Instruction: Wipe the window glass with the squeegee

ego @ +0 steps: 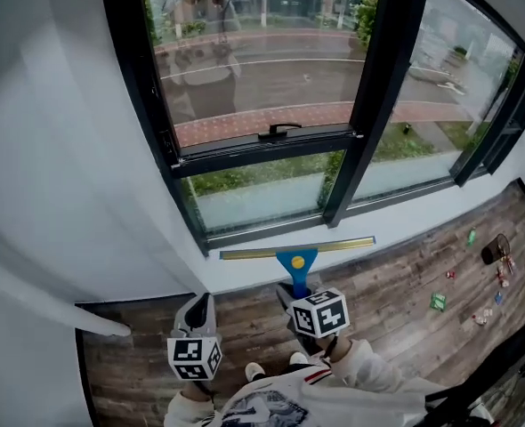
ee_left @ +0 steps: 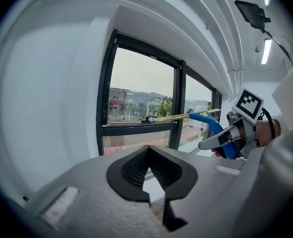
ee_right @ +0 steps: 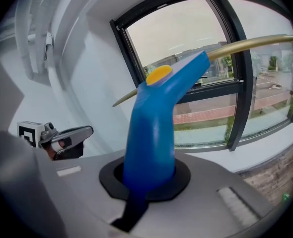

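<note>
**Blade lying crosswise, glass up and ahead of the right fingers**

The right gripper (ego: 295,294) is clenching its fingers on the blue handle of the squeegee (ego: 296,266). In the right gripper view the handle is rising straight out from between them, with no gap showing on either side. The brass-coloured blade (ego: 298,248) is sitting at the far end of the handle, beyond the fingertips. Its long axis is running left to right, roughly parallel to the window frame (ego: 267,145).

Seen from the head, the blade is lying over the white wall under the lowest pane. The window glass (ego: 262,69) is therefore lying ahead of these fingers and above them. The left gripper view is showing the blade hanging in the air, and it looks clear of the glass.

The left gripper (ego: 200,302) is hanging just to the left of the right one, a little further from the window. Its fingers are closed on each other with nothing between them, and they are pointing at the same window.

The right hand is nearer to the job, since it is carrying the tool. The coming move probably calls for lifting the blade forward and up. It would stay crosswise so its whole edge meets the pane flat.
</note>
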`<state>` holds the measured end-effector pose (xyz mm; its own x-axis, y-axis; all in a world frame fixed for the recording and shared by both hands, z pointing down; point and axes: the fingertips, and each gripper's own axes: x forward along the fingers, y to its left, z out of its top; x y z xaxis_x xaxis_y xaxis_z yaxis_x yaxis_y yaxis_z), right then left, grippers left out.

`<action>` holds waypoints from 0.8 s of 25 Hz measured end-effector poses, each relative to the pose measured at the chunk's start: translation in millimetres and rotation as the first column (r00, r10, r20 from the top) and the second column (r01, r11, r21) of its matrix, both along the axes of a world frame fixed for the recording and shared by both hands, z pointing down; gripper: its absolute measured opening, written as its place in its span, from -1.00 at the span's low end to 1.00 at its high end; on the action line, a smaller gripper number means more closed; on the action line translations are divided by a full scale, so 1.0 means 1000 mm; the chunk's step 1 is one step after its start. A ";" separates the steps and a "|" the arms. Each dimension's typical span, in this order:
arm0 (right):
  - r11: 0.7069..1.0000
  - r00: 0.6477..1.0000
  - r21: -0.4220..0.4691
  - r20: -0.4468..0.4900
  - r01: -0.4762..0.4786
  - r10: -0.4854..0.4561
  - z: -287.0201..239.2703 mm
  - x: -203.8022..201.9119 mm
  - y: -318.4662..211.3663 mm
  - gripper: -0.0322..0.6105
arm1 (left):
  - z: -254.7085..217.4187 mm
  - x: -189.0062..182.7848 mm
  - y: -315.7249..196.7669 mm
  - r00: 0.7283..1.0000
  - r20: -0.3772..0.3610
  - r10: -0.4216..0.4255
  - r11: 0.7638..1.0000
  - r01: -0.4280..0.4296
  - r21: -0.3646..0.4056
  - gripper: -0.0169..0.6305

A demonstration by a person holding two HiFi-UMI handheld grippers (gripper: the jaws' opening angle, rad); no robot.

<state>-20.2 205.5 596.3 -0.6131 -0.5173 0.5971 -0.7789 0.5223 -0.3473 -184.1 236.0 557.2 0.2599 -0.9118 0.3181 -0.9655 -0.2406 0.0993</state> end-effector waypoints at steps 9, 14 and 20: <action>0.998 1.000 0.059 -0.007 0.010 -0.010 -0.022 0.065 -0.002 -0.88 | -0.019 0.064 -0.020 1.000 -0.001 -0.015 0.999 0.015 0.041 -0.94; 0.998 1.000 0.063 0.006 0.016 -0.016 -0.021 0.075 -0.004 -0.88 | -0.022 0.080 -0.027 1.000 0.014 -0.006 0.999 0.005 0.047 -0.95; 0.998 1.000 0.065 0.001 0.026 -0.026 -0.024 0.079 -0.004 -0.88 | -0.024 0.084 -0.026 1.000 0.015 -0.008 0.999 0.008 0.040 -0.95</action>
